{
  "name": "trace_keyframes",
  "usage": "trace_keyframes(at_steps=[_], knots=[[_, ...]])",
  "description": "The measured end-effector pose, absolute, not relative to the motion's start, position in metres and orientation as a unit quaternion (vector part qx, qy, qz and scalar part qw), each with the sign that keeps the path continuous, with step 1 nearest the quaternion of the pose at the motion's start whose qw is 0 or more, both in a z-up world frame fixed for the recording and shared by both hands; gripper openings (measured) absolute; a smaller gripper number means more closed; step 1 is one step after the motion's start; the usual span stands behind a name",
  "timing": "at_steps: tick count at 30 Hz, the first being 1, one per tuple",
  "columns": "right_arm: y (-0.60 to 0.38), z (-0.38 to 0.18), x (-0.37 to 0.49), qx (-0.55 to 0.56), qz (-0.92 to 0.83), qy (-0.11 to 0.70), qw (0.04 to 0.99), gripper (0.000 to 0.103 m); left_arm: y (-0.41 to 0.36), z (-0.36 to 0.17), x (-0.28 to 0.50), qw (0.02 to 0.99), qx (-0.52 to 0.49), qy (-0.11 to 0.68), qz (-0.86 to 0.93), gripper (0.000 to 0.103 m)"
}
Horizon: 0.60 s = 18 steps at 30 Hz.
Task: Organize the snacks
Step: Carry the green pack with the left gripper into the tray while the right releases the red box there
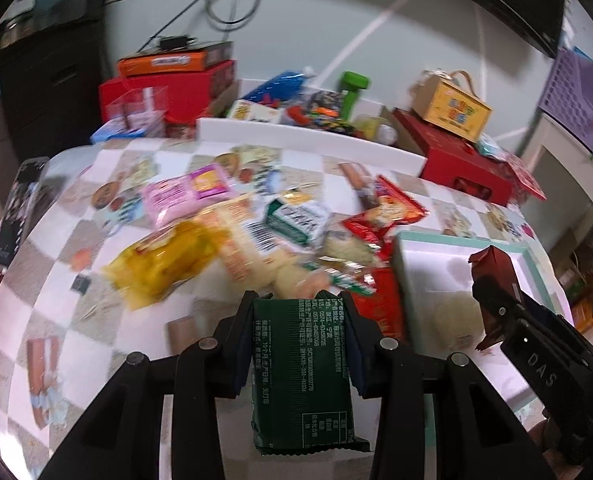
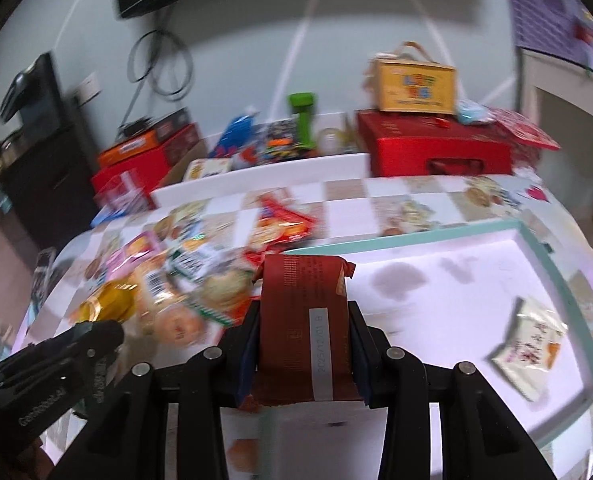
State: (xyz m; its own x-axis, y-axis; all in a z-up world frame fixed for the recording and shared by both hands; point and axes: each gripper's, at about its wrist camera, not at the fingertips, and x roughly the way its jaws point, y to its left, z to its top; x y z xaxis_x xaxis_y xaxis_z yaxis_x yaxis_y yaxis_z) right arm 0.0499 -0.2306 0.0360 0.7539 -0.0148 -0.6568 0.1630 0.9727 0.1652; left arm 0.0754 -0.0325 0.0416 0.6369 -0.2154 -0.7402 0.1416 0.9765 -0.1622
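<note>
snack packets clamped in both grippers

left gripper (image 1: 301,300) pinches a dark green packet (image 1: 302,376), right gripper (image 2: 301,308) a red-brown packet (image 2: 302,312), over the white tray (image 2: 552,256) with one pale packet (image 2: 526,346) inside. snack pile (image 1: 256,232) on the checkered table (image 1: 48,280) is blurry, labels unreadable, packets overlapping.

We find a dark green snack packet (image 1: 302,368) held lengthwise, printed back up, above the table's near edge, and a dark red packet (image 2: 304,320) likewise held over the near left rim of a white tray with a mint-green border (image 2: 552,264). One pale packet (image 2: 526,346) lies tilted in the tray's near right part. To the tray's left we note a loose heap of mixed snack packets (image 1: 232,236), yellow, pink, green-and-white and red among them.
</note>
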Motion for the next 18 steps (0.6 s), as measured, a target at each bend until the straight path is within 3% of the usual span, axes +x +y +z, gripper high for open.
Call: trace_keyframes(at_steps=[18], knots=[[-0.344, 0.019, 0.028, 0.188, -0.172, 0.338, 0.906, 0.042, -0.166, 0.054, 0.11, 0.886, 0.029, 0.403, -0.229, 0.041]])
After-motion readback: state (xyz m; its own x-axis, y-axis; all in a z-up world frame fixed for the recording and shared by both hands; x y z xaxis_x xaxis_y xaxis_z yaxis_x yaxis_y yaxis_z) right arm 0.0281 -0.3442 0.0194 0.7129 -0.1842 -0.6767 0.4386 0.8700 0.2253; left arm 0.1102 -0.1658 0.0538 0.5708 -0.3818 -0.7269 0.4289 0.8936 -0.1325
